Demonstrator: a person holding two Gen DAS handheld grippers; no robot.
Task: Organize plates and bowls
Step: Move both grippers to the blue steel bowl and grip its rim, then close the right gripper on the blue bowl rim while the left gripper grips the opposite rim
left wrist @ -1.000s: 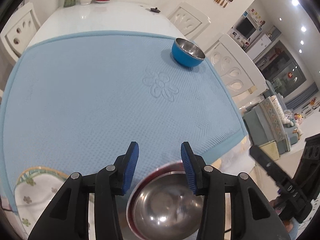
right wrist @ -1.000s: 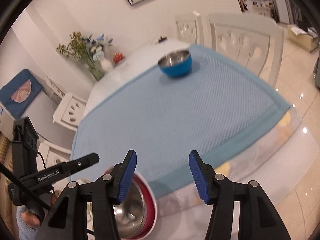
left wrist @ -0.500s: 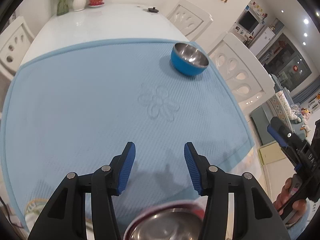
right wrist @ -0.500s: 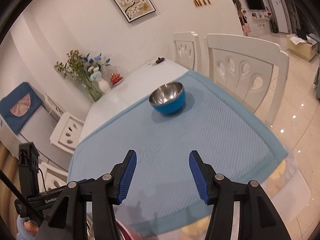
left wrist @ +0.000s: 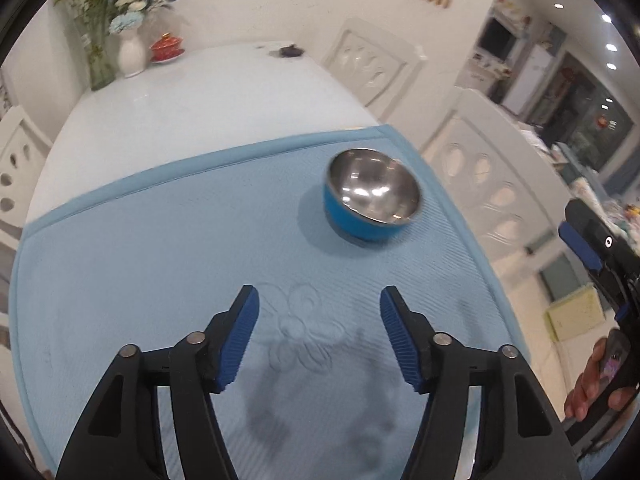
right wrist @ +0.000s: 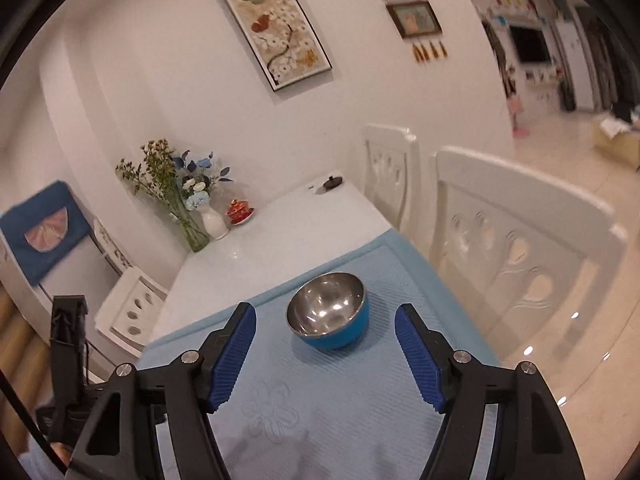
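Blue mat [left wrist: 160, 264] covers the near half of a white table. Bowl [left wrist: 372, 198], blue outside, steel inside, sits near the mat's far right corner. Left gripper [left wrist: 320, 320] jaws have just been opening, now wide, empty, above the mat. Right gripper [right wrist: 325, 346] likewise opening, wide, empty, short of the bowl. Red bowl seen earlier is gone from view.

Blue bowl [left wrist: 370, 200] with shiny steel inside, upright and empty, near the blue mat's [left wrist: 140, 264] far corner.
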